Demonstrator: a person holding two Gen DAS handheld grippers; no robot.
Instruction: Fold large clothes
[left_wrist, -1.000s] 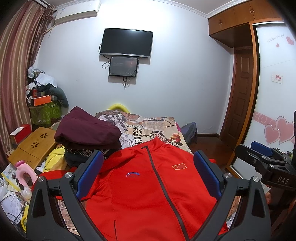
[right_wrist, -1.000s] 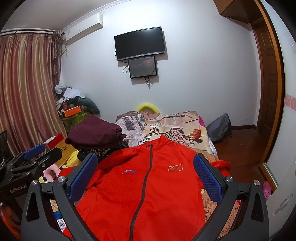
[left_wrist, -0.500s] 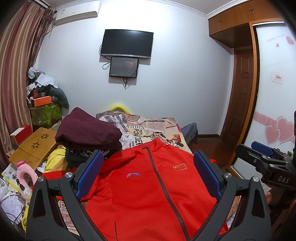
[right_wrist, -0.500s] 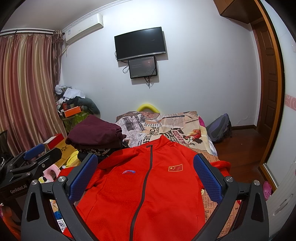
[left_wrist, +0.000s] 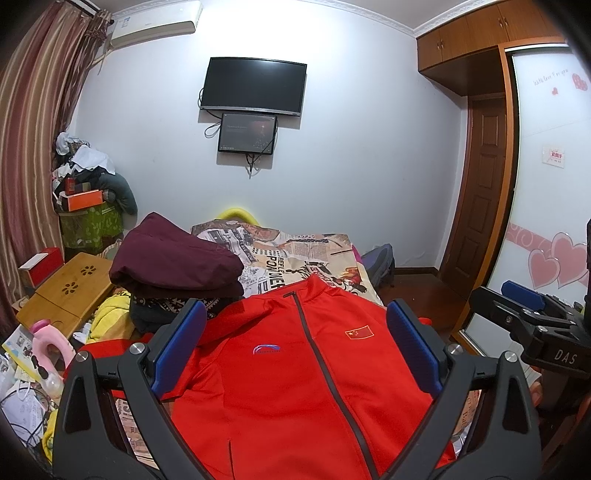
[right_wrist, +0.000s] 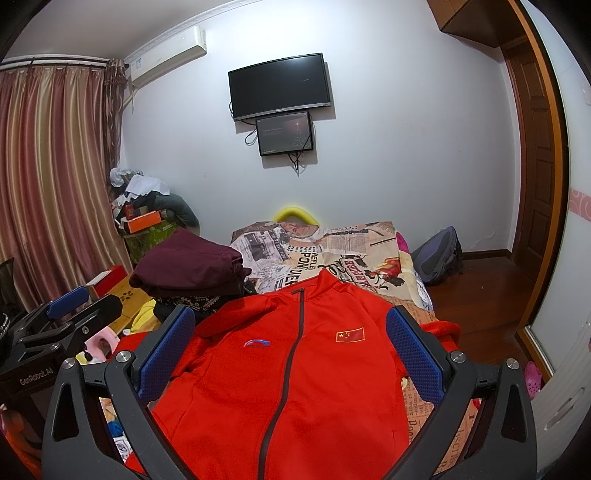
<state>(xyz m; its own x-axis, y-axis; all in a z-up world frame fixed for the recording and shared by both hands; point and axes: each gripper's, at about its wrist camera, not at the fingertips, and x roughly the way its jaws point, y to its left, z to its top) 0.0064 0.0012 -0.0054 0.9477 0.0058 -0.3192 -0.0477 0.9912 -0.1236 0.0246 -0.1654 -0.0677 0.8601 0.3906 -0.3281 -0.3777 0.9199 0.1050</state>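
Bedroom: bed with newsprint sheet, TV on far wall. Red jacket flat on bed, zipped, collar toward wall, long axis along bed. Both grippers' jaws spread, empty: left gripper, right gripper.

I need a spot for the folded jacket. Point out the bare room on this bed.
The clearest free patch is the newspaper-print bedsheet beyond the red jacket's collar, bordered by the maroon folded pile and the bed's far edge. A thin strip of sheet shows along the jacket's flag side. Beside the maroon pile it is crowded: yellow clothing and a bamboo lap desk.
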